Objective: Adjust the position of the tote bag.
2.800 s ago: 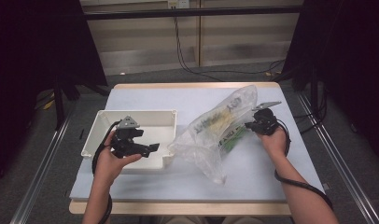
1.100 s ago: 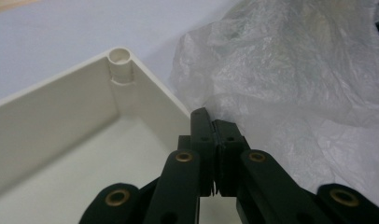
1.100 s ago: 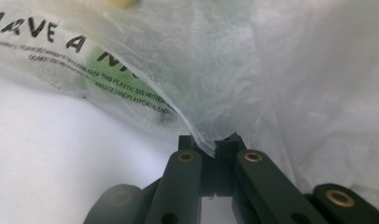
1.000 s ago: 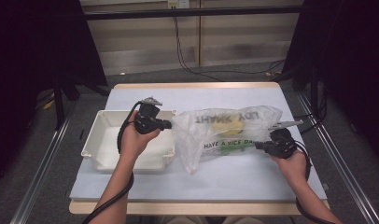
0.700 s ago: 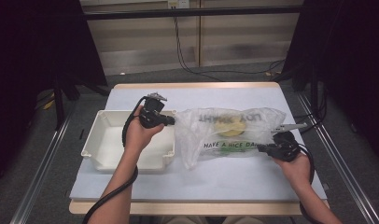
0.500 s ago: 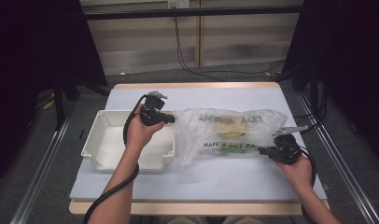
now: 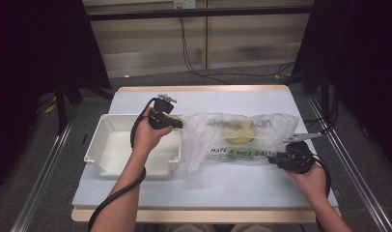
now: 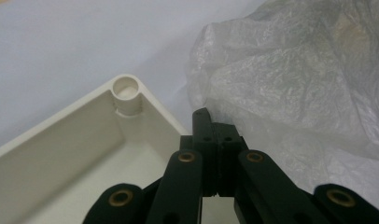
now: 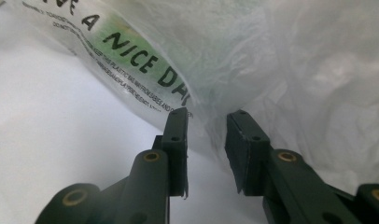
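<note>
Plastic bag [image 7: 242,140] lay flat across the middle of the worktop [image 7: 208,188], printed side up ("HAVE A NICE DAY"), with something round and yellowish [image 7: 240,133] showing through the film near its centre; identity not resolvable. White tray [image 7: 112,159] sat just to the left of the bag, its near corner touching or almost touching the bag's crumpled left end. Left gripper [image 7: 174,124] was held over the tray's right rim at that end of the bag; in the left gripper view its jaws were pressed together, tip against the film [image 8: 290,84], but whether any plastic was caught between them could not be told. Right gripper [image 7: 276,158] sat at the bag's right lower edge; the right gripper view showed its jaws spread, with the bag's edge [image 9: 197,100] at the gap between them and not pinched. Judgement: the step in hand looked like taking hold of the bag at both ends. The next move would call for the right jaws to close on the edge of the film, thin and slippery stuff, so a deep bite rather than a tip pinch.
</note>
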Demonstrator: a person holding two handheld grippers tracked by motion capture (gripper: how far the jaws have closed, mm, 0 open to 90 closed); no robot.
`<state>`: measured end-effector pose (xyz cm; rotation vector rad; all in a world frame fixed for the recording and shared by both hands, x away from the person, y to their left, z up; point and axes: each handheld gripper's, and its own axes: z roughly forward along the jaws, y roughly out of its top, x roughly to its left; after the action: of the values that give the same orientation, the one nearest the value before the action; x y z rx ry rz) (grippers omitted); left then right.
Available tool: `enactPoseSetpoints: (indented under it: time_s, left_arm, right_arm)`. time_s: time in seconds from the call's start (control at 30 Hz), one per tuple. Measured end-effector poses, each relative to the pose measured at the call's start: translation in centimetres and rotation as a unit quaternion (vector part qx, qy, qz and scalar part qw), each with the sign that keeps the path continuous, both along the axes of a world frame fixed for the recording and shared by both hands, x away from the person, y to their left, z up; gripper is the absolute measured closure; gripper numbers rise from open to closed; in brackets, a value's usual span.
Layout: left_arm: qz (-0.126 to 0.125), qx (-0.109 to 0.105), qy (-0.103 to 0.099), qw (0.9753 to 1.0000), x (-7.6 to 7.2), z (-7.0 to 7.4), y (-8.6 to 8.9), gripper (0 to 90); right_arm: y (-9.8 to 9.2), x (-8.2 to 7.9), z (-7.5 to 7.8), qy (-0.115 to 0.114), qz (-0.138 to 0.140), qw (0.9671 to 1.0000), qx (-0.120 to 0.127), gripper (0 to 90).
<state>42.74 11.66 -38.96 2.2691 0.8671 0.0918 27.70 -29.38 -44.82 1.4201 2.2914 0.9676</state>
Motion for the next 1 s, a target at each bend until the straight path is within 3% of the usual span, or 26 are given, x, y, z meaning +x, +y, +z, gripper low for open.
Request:
enactPoseSetpoints:
  time_s: [0.03,0.17,0.2,0.23,0.3,0.37,0.47,0.63,0.7,0.73,0.8,0.83,0.9,0.93,0.97,1.0]
  left_arm:
    - [0.012,-0.013,0.0,0.9998,-0.2,-0.1,-0.2,89.9]
    - [-0.011,0.003,0.0,0.9999,-0.1,0.0,0.2,89.9]
    - [0.009,-0.013,0.004,0.9999,-0.3,-0.2,0.1,89.9]
    - [-0.002,0.0,0.002,1.0,-0.2,-0.1,0.3,89.9]
    - [0.01,-0.015,0.008,0.9998,-0.5,-0.3,0.1,89.9]
    - [-0.006,0.004,0.005,1.0,-0.4,-0.2,0.4,89.8]
    - [-0.014,0.008,0.008,0.9998,-0.5,-0.1,0.4,89.7]
    - [-0.012,0.011,0.007,0.9998,-0.6,0.0,0.6,89.6]
    - [0.004,-0.009,0.008,0.9999,-0.8,-0.1,0.5,89.5]
    - [-0.006,0.001,0.006,1.0,-0.8,0.1,0.7,89.5]
    - [-0.001,-0.002,0.007,1.0,-0.9,0.1,0.6,89.5]
    - [-0.013,0.004,0.006,0.9999,-0.8,0.1,0.8,89.5]
    - [-0.012,0.002,0.007,0.9999,-0.8,0.1,0.8,89.5]
    - [0.0,-0.005,0.01,0.9999,-1.0,-0.1,0.7,89.3]
    - [-0.011,0.008,0.012,0.9998,-0.9,-0.1,1.0,89.3]
    - [-0.011,0.008,0.012,0.9998,-0.9,-0.1,1.0,89.3]
  right_arm:
    - [0.0,-0.1,0.1,0.0,-0.001,1.0,0.004,68.5]
    - [-0.1,-0.2,0.7,-0.003,-0.005,0.9999,0.011,61.1]
    - [-0.1,-0.3,0.9,-0.004,-0.005,0.9999,0.009,60.0]
    - [0.0,-0.3,1.0,-0.007,-0.002,0.9999,0.01,58.8]
    - [0.2,-0.4,1.3,-0.01,-0.004,0.9999,0.007,54.1]
    - [0.4,-0.4,1.5,-0.012,-0.004,0.9999,-0.001,52.9]
    - [0.7,-0.4,1.8,-0.017,-0.009,0.9998,-0.008,42.6]
    - [0.9,-0.5,2.2,-0.022,-0.004,0.9997,-0.004,41.5]
    - [1.0,-0.4,2.4,-0.025,-0.007,0.9997,-0.002,40.5]
    - [1.0,-0.4,2.4,-0.025,-0.007,0.9997,-0.002,40.5]
    - [1.0,-0.5,2.5,-0.03,-0.007,0.9995,-0.004,37.1]
    - [1.0,-0.5,2.5,-0.03,-0.011,0.9995,-0.003,36.2]
    - [1.1,-0.5,2.6,-0.032,-0.009,0.9995,0.0,36.0]
    - [1.2,-0.4,2.6,-0.03,-0.003,0.9995,-0.001,35.5]
    - [1.2,-0.4,2.6,-0.026,-0.005,0.9996,-0.002,36.5]
    - [1.2,-0.4,2.7,-0.031,-0.002,0.9995,-0.005,38.0]
